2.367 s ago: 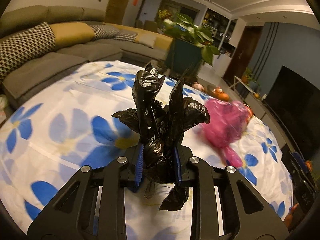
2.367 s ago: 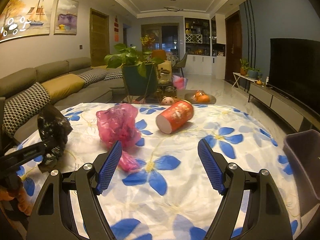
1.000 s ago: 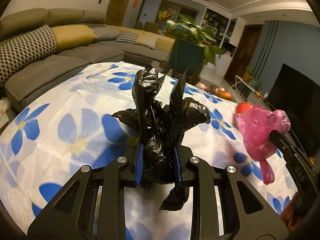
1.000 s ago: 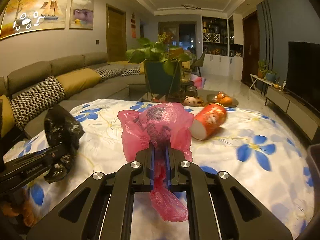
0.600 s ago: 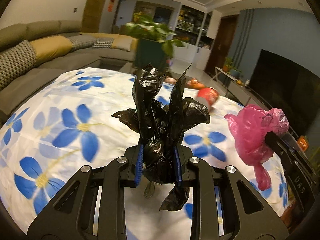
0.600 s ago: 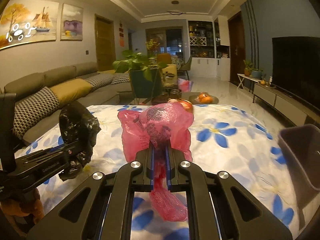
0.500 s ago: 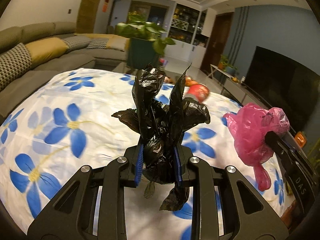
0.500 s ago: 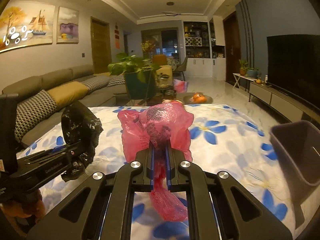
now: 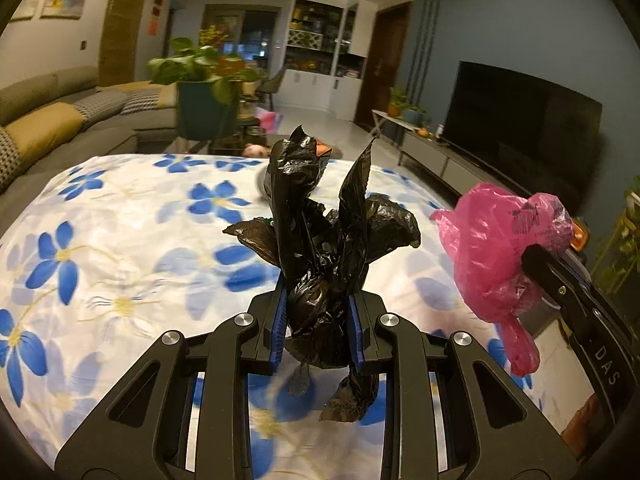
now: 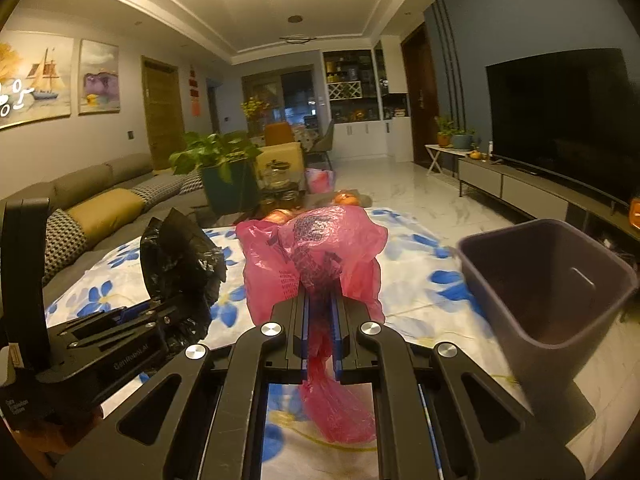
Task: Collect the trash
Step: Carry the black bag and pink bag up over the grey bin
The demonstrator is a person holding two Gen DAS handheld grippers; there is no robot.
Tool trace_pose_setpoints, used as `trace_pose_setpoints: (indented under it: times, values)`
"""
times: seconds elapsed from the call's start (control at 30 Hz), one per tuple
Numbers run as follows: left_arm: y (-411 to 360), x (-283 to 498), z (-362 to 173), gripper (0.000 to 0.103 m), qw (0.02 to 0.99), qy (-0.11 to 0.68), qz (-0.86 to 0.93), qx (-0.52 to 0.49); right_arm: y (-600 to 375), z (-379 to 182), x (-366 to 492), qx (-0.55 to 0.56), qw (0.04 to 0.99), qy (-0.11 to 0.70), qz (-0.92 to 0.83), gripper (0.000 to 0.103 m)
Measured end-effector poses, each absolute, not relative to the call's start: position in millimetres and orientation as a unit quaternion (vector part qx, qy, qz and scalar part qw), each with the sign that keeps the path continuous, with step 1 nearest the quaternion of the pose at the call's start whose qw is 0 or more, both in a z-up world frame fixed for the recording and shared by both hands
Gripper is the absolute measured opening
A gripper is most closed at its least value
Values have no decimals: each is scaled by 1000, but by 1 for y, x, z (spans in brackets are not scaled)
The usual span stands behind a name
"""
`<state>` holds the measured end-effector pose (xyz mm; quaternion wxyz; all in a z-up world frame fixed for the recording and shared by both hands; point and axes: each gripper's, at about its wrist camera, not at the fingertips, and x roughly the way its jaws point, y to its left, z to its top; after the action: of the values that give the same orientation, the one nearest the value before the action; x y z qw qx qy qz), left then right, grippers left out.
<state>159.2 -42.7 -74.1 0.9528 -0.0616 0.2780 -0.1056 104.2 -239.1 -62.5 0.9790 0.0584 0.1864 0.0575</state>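
Observation:
My left gripper (image 9: 318,330) is shut on a crumpled black plastic bag (image 9: 324,236) and holds it above the flowered table. It also shows at the left of the right wrist view (image 10: 180,268). My right gripper (image 10: 320,332) is shut on a pink plastic bag (image 10: 316,256), which also shows at the right of the left wrist view (image 9: 500,248). A dark purple bin (image 10: 548,280) stands at the table's right edge, just right of the pink bag. An orange cup behind the bags is mostly hidden.
The table has a white cloth with blue flowers (image 9: 120,248). A grey sofa (image 10: 96,200) lies to the left, a potted plant (image 10: 224,168) behind the table, a TV (image 10: 560,120) on the right wall. Fruit (image 10: 346,199) sits beyond the table.
My right gripper closed on the pink bag and lifted it. Both grippers have since swung right with their bags, bringing the purple bin closer in the right wrist view.

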Motion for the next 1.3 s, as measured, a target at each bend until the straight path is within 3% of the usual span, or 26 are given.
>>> trace_pose_setpoints:
  times: [1.3]
  values:
    - [-218, 196, -86, 25, 912, 318, -259, 3, -372, -50, 106, 100, 977, 141, -123, 10]
